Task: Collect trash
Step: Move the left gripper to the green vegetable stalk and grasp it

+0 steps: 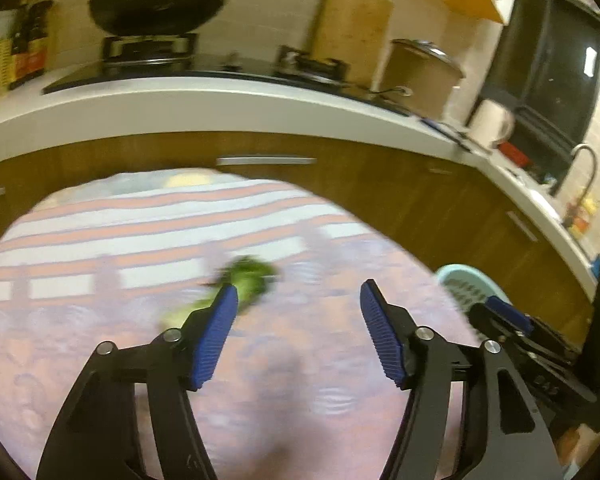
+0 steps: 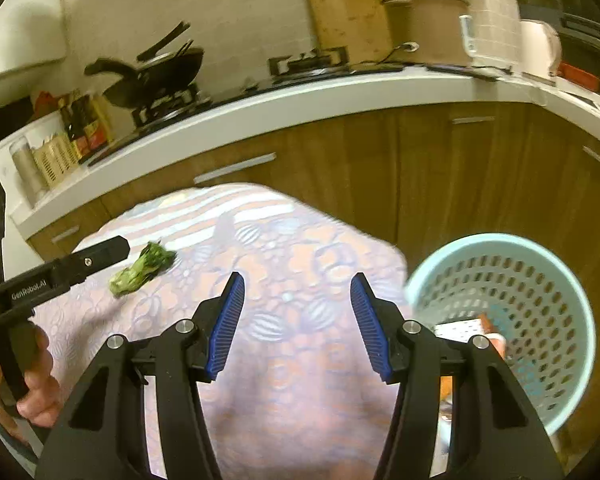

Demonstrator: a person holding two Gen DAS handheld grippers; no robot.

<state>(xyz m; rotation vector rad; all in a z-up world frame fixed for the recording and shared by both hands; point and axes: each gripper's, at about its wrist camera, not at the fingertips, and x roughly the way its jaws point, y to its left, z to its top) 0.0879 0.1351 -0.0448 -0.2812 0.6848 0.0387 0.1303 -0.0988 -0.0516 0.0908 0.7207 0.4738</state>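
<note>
Lying on the table (image 2: pixel 300 360), one vegetable scrap (image 2: pixel 140 270); both claws, left claw (image 1: pixel 296 320) and right claw (image 2: pixel 296 312), gape empty.

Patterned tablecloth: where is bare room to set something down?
The patterned tablecloth lies bare from the green leafy vegetable scrap across to the pale blue perforated plastic basket, including under the open right gripper. The open left gripper sits close to the scrap. The white kitchen counter behind is crowded.

Motion blur smears the leafy green scrap (image 1: pixel 244 284) at the left gripper's (image 1: pixel 296 334) left fingertip, hiding any contact.
</note>
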